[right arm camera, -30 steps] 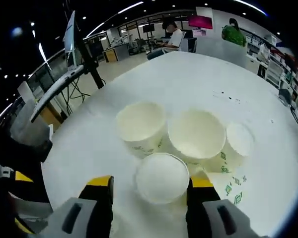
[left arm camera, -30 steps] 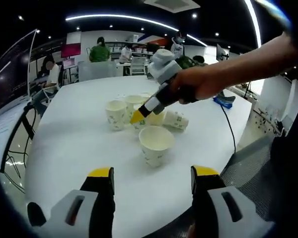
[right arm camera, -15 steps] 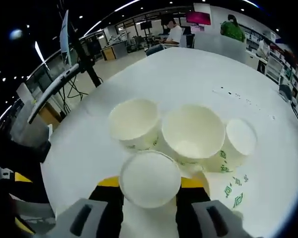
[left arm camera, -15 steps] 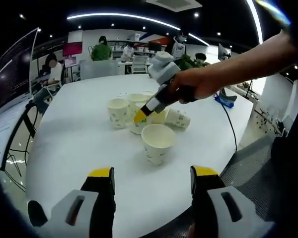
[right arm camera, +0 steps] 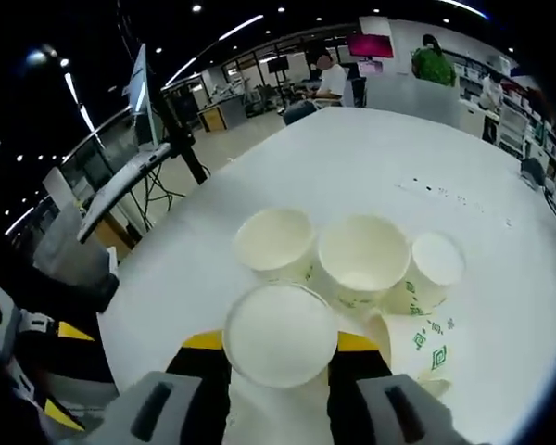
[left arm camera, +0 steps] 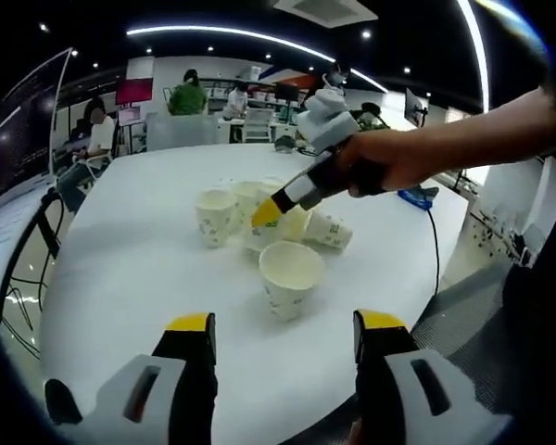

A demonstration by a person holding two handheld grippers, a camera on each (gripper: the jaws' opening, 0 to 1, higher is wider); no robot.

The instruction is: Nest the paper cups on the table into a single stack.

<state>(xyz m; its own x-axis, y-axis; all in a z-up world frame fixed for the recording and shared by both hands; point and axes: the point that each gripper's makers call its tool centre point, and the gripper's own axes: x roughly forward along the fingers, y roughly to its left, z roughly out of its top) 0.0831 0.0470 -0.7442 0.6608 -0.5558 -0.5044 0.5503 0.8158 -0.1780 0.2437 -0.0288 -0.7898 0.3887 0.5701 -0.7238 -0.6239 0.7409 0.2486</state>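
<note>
- The right tool (right arm camera: 278,343) grips a paper cup (right arm camera: 279,334) between its jaws.
- Beyond it, three upright cups (right arm camera: 366,260) cluster on the white counter (right arm camera: 352,158).
- A tipped cup (right arm camera: 417,348) lies beside them.

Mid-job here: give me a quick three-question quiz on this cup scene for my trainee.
1. True or false: the right hand-held gripper is shut on a paper cup.
2. How many cups lie on their side on the table?
3. The left hand-held gripper is: A open and empty; B shut on a cup; C holding a cable.
Key: 1 true; 2 one, the tipped cup; 3 A.
</note>
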